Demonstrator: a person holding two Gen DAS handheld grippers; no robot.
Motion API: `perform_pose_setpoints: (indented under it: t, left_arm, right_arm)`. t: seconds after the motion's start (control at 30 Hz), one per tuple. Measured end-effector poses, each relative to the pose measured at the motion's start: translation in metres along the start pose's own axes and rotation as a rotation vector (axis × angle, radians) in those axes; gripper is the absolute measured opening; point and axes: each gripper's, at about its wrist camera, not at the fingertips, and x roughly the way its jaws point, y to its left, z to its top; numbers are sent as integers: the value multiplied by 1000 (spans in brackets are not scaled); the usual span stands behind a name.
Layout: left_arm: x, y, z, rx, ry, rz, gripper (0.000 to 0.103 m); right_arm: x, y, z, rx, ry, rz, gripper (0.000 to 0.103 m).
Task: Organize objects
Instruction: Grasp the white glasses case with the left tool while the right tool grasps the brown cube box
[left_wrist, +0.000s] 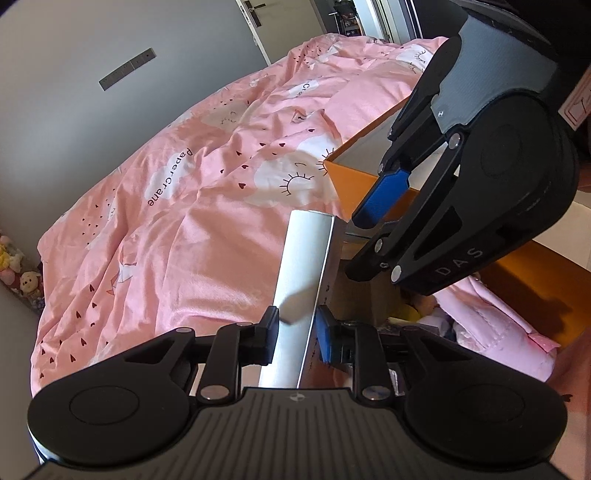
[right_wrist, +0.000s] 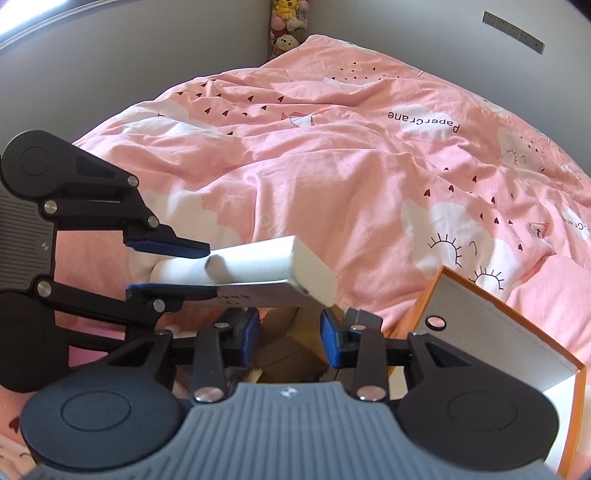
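Pinching a long white rectangular box (left_wrist: 301, 280), left gripper (left_wrist: 295, 332) pads; right gripper (right_wrist: 288, 339) parted.

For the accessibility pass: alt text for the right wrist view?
The left gripper clamps a long white box above a pink patterned duvet. The right gripper sits below it, jaws apart and holding nothing, beside an open orange box.

A: Room ahead?
B: Wide pink printed duvet (right_wrist: 332, 177) lies bare, open to grey wall (left_wrist: 74, 92).
A: Blockers?
B: Orange-edged open cardboard box (right_wrist: 491, 332) on right; long white rectangular box (right_wrist: 280, 269) crosses in front.
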Motion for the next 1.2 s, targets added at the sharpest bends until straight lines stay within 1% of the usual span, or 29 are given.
perform_pose_setpoints:
  t: [0.07, 0.17, 0.23, 0.33, 0.43, 0.5, 0.53, 0.57, 0.6, 0.63, 0.67, 0.7, 0.77, 0.8, 0.9, 1.0, 1.07, 1.13, 1.2]
  left_arm:
    - [6, 5, 1, 1, 11, 2, 29]
    - [17, 16, 2, -14, 41, 0, 29]
    - [26, 24, 1, -22, 70, 11, 25]
    - [33, 33, -1, -49, 96, -1, 25]
    - [34, 43, 0, -102, 99, -47, 27]
    - [36, 49, 2, -132, 101, -89, 27]
    - [37, 50, 4, -148, 106, -114, 30]
    - [40, 52, 6, -164, 113, -140, 36]
    - [43, 55, 8, -183, 120, -164, 39]
    - [48, 56, 11, -201, 126, -182, 44]
    - [52, 55, 13, -207, 130, -192, 47]
    - [57, 54, 17, -203, 134, -199, 48]
    - [65, 50, 24, -178, 151, -211, 56]
    - [71, 48, 27, -162, 165, -226, 57]
    - [86, 41, 34, -119, 218, -260, 56]
    - [98, 35, 37, -67, 246, -228, 56]
    - [108, 35, 37, -54, 272, -229, 52]
    - [117, 32, 35, -33, 305, -237, 51]
    - [123, 28, 33, -5, 321, -235, 51]
  right_arm:
    - [7, -5, 6, 10, -1, 13, 27]
    - [21, -13, 15, 46, 8, 37, 27]
    - [31, -17, 21, 72, 21, 55, 27]
    - [47, -21, 27, 94, 48, 74, 27]
    - [61, -30, 30, 130, 83, 71, 29]
    - [69, -40, 32, 182, 115, 85, 29]
    - [73, -46, 31, 213, 131, 100, 29]
    - [76, -52, 31, 242, 143, 113, 29]
    - [78, -57, 31, 270, 150, 124, 29]
    - [78, -61, 31, 294, 152, 135, 27]
    - [76, -64, 32, 301, 147, 140, 27]
    - [74, -65, 33, 294, 141, 136, 27]
    - [68, -67, 36, 269, 137, 120, 29]
    - [66, -68, 37, 264, 142, 116, 30]
    - [64, -75, 37, 262, 169, 120, 30]
    - [63, -82, 36, 278, 199, 144, 30]
    - [61, -85, 35, 277, 206, 149, 30]
    - [60, -86, 35, 256, 210, 150, 30]
    - [59, -84, 36, 217, 219, 162, 31]
